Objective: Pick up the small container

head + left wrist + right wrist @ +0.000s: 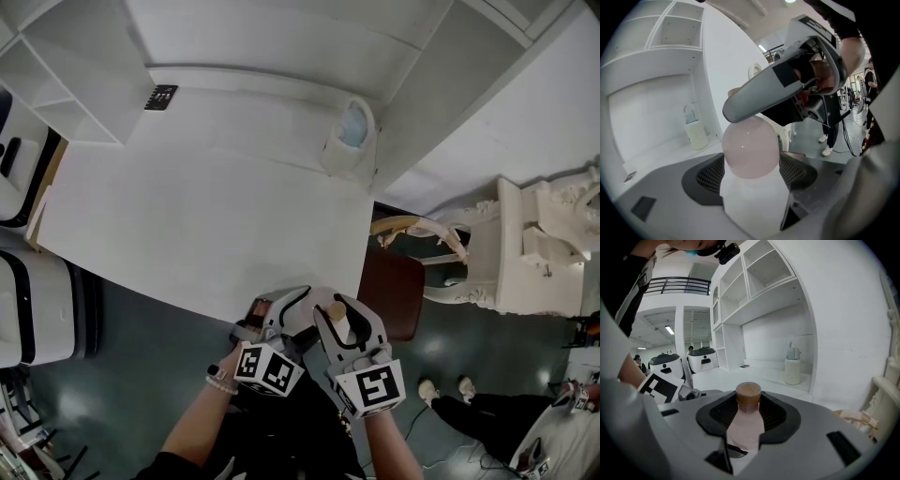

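Left gripper [281,317]: my fingers [708,177] are spread wide, and the small container [751,154] sits between them by its rounded pink base, unclamped. Right gripper [345,323]: my fingers [774,416] pinch that same container's body below its wooden cap [748,393]. Worktop [187,225] and pale jug [792,364] are well ahead of the fingers.

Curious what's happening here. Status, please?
Right hand-held gripper shut on bottle. Left hand-held gripper open, bottle's end between jaws. Jar far back on table, not in the way.
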A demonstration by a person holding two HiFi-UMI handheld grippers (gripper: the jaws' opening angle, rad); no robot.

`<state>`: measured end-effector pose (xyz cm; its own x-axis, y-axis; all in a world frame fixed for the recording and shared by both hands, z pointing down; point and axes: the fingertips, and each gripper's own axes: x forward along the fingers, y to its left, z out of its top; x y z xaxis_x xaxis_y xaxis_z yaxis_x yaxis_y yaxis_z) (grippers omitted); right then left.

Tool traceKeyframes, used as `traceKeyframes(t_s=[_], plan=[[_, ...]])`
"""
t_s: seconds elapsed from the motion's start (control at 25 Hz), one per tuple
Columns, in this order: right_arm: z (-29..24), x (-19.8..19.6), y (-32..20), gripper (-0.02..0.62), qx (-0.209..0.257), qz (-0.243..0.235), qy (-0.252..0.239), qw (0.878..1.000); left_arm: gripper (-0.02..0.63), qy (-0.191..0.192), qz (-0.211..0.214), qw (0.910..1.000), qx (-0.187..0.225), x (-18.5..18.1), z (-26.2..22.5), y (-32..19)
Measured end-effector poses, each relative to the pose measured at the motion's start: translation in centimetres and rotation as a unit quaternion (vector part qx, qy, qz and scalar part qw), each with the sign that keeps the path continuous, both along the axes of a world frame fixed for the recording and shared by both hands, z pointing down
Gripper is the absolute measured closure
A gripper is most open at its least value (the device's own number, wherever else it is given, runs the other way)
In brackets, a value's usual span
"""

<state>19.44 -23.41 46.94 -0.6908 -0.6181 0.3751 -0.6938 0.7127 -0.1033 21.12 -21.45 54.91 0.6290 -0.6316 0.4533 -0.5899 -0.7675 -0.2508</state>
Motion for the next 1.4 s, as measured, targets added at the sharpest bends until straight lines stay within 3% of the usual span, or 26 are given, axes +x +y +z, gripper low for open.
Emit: traceKeyframes(t_s=[0.44, 1.04, 1.4], plan=[[-3.9, -1.0, 1.2, 0.451, 0.017, -0.002, -0.017, 1.0, 0.247, -0.004, 0.018, 0.9996, 0.022, -1.3, -4.3, 0.7], [-11.7, -4.4, 2.6, 0.451, 0.076, -0.04, -0.023, 0.996, 0.255, 0.004, 0.001, 0.9992, 0.04, -4.6, -11.8, 1.7], [-15.6, -5.6, 3.5, 0.451, 0.106, -0.057, -0.026, 0.992, 0.256, 0.005, -0.012, 0.9971, 0.075, -5.7, -15.7, 2.2]])
